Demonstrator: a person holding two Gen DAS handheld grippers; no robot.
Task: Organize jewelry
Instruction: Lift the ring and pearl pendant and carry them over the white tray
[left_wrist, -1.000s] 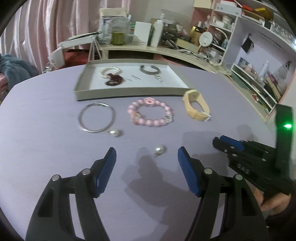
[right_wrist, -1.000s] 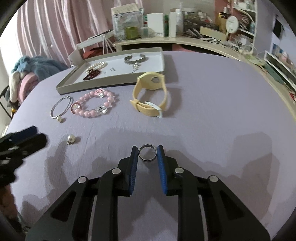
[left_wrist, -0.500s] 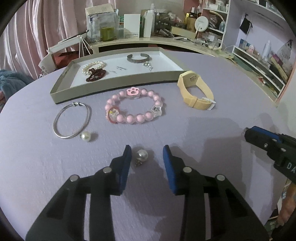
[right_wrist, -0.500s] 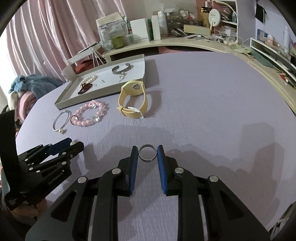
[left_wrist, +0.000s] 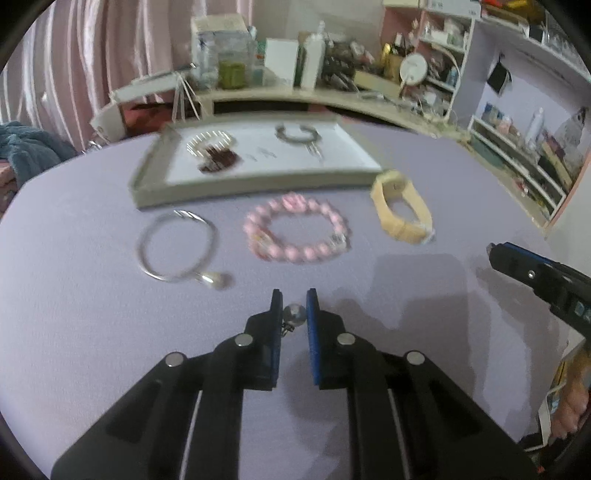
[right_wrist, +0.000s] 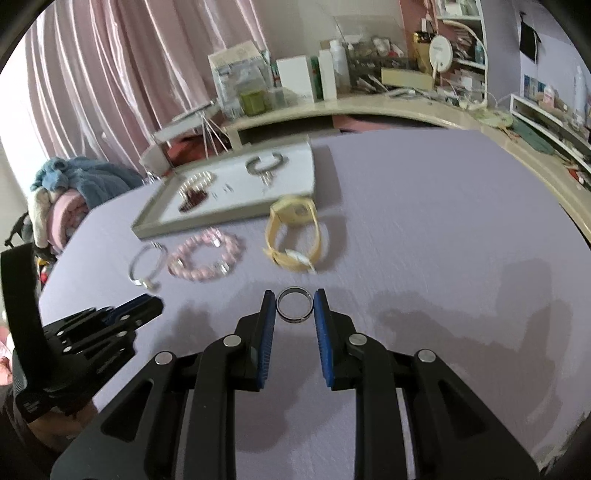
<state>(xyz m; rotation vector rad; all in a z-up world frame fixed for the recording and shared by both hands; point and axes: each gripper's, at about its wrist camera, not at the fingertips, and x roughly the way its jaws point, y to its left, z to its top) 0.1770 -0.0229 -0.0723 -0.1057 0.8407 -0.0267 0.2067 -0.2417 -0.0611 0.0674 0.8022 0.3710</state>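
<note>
My left gripper (left_wrist: 293, 301) is closing, and its blue pads touch both sides of a small pearl earring (left_wrist: 295, 314) on the purple table. In the right wrist view my right gripper (right_wrist: 295, 295) is shut on a dark metal ring (right_wrist: 294, 309), held a little above the cloth. Farther back lie a silver bangle (left_wrist: 142, 254) with a second pearl (left_wrist: 216, 279) at its end, a pink bead bracelet (left_wrist: 306, 253) and a yellow watch strap (left_wrist: 402, 229). Behind them stands the grey jewelry tray (left_wrist: 258, 184), which holds several pieces.
The right gripper's tip (left_wrist: 517, 266) shows at the right edge of the left wrist view, with a hand below it. A cluttered curved shelf (right_wrist: 369, 107) runs behind the table. Folded towels (right_wrist: 74, 184) lie off the table's left side, beside pink curtains.
My left gripper's jaws went from wide open to closed around the pearl earring. My right gripper rose a little, still holding the ring.
</note>
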